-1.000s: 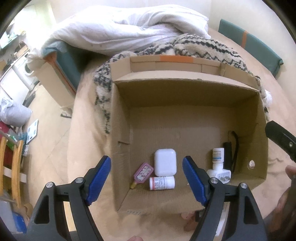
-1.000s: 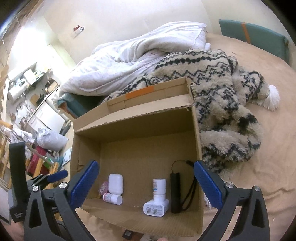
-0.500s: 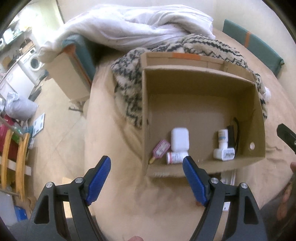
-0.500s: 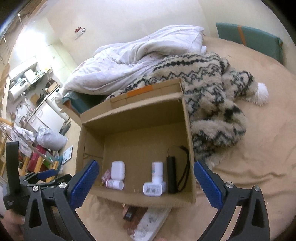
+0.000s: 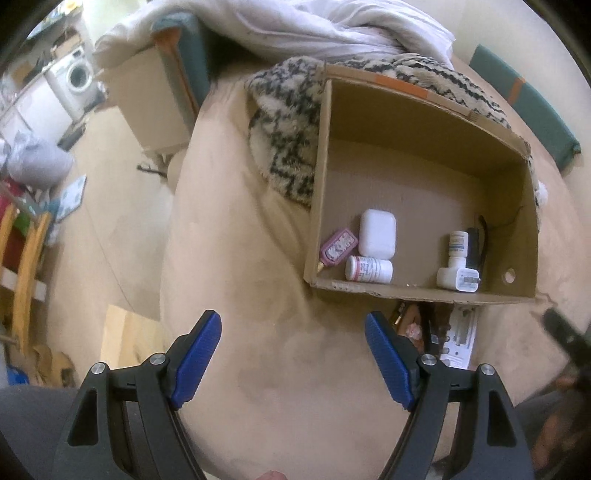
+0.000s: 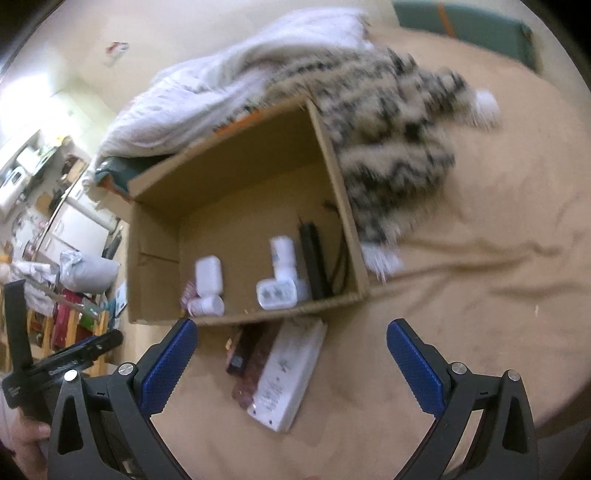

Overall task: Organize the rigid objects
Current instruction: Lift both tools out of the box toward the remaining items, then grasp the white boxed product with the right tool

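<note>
A bedroom w/ a beige-sheeted bed (image 5: pixel 280 369) is filling both views, and a cardboard box (image 5: pixel 321 177) is sitting open on it; everything below is placed relative to that box. A white duvet (image 5: pixel 332 26) and a black-and-white shaggy blanket (image 5: pixel 284 122) are lying against the box's far side.

Inside the box, along its near wall: a white case (image 5: pixel 377 233), a pink mini bottle (image 5: pixel 338 248) just left of the case, a white pill bottle (image 5: pixel 368 269) lying on its side in front of the case, then toward the right wall a small upright white bottle (image 5: pixel 458 246), a white plug adapter (image 5: pixel 458 278) in front of it, and a black device w/ a strap (image 5: pixel 474 247) beside them.

Outside, just in front of the near wall, a white power strip (image 6: pixel 290 373) and a dark flat packet (image 6: pixel 251 363) are lying on the sheet, touching each other.

The left gripper (image 5: pixel 293 356) is hanging over bare sheet in front of the box's left corner, jaws spread wide, nothing betw. them. The right gripper (image 6: pixel 290 365) is hanging directly over the power strip, jaws likewise wide apart and gripping nothing; the strip is showing in the gap betw. its blue pads. The right view is motion-blurred.
</note>
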The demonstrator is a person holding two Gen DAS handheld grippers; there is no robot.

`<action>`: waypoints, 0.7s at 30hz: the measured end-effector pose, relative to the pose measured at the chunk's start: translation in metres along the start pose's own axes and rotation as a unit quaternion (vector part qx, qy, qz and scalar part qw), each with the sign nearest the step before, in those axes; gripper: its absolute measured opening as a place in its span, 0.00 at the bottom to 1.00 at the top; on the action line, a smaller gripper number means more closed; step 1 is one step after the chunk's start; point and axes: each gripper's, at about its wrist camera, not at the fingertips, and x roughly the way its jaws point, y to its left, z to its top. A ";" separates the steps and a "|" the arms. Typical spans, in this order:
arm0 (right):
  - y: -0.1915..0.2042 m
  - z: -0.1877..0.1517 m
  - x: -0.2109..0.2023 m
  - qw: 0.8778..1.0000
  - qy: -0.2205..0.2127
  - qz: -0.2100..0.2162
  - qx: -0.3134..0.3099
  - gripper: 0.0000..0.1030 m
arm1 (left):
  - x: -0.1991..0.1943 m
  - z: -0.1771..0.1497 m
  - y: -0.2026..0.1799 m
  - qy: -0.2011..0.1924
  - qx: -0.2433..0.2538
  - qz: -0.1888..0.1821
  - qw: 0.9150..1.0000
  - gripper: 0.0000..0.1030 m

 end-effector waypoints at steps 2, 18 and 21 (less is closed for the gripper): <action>-0.008 -0.003 0.014 0.999 0.032 0.009 0.025 1.00 | 0.001 -0.001 0.002 0.006 -0.009 -0.006 1.000 0.76; -0.005 -0.037 0.105 0.980 0.184 0.016 0.075 0.48 | -0.005 0.007 0.001 0.011 -0.029 -0.037 0.999 0.76; -0.004 -0.036 0.109 0.981 0.171 0.029 0.082 0.37 | -0.003 0.007 0.003 0.017 -0.033 -0.042 0.998 0.77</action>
